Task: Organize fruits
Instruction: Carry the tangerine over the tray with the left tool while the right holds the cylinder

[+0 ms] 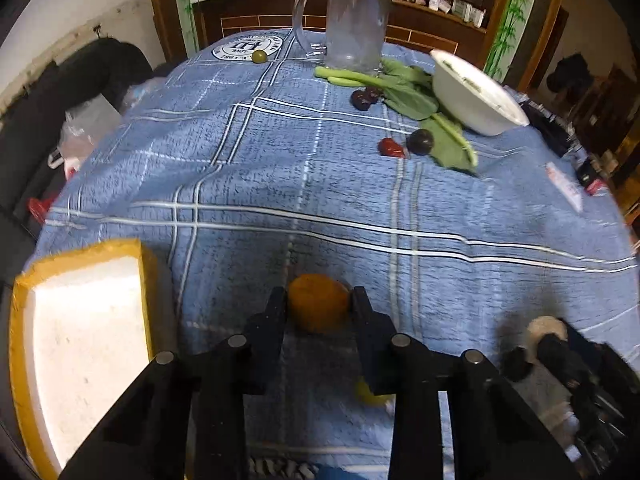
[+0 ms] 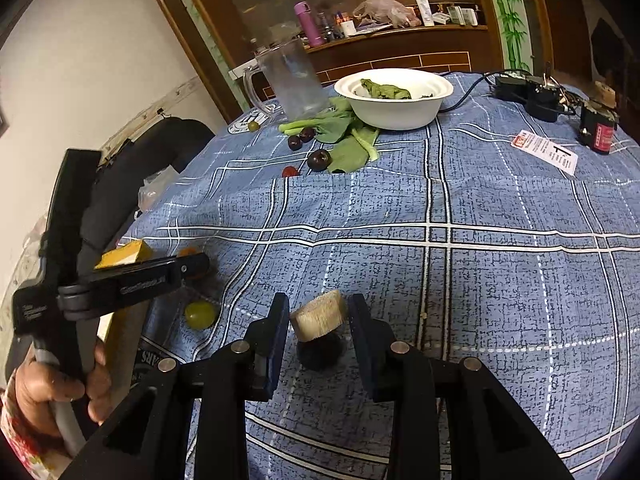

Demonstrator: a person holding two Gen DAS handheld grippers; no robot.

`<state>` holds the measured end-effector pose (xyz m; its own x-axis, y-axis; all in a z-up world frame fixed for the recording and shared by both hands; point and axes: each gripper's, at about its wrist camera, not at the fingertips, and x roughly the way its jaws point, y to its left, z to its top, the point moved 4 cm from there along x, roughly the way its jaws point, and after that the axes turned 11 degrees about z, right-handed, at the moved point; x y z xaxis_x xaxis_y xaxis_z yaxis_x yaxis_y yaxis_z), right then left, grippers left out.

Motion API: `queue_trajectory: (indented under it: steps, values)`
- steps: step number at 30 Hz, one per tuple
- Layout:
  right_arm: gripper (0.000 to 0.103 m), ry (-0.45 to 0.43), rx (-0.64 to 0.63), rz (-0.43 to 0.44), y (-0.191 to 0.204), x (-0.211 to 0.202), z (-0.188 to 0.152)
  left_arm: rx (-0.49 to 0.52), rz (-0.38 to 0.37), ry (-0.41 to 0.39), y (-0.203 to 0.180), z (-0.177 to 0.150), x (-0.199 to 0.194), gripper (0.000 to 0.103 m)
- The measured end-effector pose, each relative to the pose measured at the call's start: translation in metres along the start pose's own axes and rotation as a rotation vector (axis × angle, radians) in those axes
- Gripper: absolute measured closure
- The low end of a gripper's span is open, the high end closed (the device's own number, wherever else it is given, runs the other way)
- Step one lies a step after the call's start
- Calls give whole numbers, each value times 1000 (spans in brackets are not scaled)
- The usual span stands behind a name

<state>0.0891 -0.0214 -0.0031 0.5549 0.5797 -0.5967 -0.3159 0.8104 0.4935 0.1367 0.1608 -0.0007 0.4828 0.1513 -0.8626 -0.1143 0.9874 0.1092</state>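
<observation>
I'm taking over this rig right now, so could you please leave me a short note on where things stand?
Left hand-held gripper: shut on the orange fruit, on the cloth beside the foam tray.
Right hand-held gripper: jaws either side of a round beige piece; contact unclear.
Loose fruit: green grape near the tray, another at the far edge, dark plums and a red fruit by the greens.
Done: tray looks empty.
Left: move fruit to the tray, probably.

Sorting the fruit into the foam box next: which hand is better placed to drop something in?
Left. Its gripper is shut on the orange fruit, right beside the foam box. The right gripper sits around a cork-topped stopper, farther from the box.
</observation>
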Motion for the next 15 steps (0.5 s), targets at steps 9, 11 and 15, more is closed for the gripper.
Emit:
queue_trajectory:
  steps: [9,11,15]
  values:
    - [69,7,105,169,-4,-1,1,-89,-157,-90,28,-34,-76,72]
    - [69,15,135,235,-1,-1,0,-137,-179,-105,45,-49,-91,72]
    - [69,32,171,329,7,0,-3,-241,-143,-139,90,-78,-110,72]
